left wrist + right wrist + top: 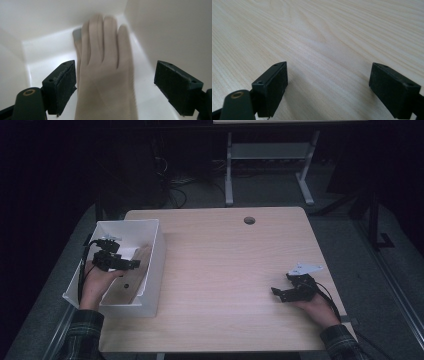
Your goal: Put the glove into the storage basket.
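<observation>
A white box (156, 255) stands at the table's left edge. Inside it lies a beige glove (105, 62), fingers pointing away from the camera; in the high view the glove (144, 256) leans toward the box's right wall. My left gripper (133, 264) hovers inside the box over the glove. Its jaws stand wide apart in the left gripper view (116, 85), with the pads clear of the glove on both sides. My right gripper (276, 293) rests low over the bare wood at the table's right, open, with nothing between its jaws (328, 87).
The light wooden table (225, 260) has a round cable hole (249, 220) near its far edge. Behind it stand the white legs of another table (229, 170), with cables on the dark floor.
</observation>
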`<act>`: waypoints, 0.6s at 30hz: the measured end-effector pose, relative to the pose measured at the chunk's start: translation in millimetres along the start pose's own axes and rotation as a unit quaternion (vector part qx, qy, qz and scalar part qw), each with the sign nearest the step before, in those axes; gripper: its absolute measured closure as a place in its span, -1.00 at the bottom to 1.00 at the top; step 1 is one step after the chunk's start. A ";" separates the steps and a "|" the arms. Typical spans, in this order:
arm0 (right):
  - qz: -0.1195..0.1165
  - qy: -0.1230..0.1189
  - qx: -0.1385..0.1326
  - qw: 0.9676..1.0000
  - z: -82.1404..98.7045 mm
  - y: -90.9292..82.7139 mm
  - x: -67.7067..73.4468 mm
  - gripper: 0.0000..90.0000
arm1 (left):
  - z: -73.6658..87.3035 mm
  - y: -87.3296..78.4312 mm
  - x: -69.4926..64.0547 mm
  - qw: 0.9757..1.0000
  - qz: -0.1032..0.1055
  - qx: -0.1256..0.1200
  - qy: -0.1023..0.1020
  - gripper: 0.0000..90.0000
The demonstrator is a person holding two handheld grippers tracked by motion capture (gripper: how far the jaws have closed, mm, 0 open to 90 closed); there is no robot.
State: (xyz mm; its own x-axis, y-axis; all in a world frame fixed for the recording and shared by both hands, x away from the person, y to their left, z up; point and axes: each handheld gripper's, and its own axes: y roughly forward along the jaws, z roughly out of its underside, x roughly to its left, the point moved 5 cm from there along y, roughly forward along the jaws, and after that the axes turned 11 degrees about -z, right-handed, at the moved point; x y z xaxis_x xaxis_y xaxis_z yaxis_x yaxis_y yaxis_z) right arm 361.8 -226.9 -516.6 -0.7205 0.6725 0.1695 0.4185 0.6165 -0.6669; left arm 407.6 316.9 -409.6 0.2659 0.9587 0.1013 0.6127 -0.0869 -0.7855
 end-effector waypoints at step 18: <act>0.000 0.000 -0.001 1.000 0.0 0.1 0.1 -0.67 | -51.9 -50.6 -49.7 0.995 0.069 -0.073 0.018 -0.61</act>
State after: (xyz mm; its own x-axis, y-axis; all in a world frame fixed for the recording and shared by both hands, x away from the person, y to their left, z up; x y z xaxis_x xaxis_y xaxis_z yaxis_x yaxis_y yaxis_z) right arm 361.8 -226.7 -516.6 -0.7202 0.6725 0.1703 0.4192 0.6175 -0.6655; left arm 402.0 259.6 -343.2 0.3798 0.9248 0.0221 0.6692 -0.2582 -0.6968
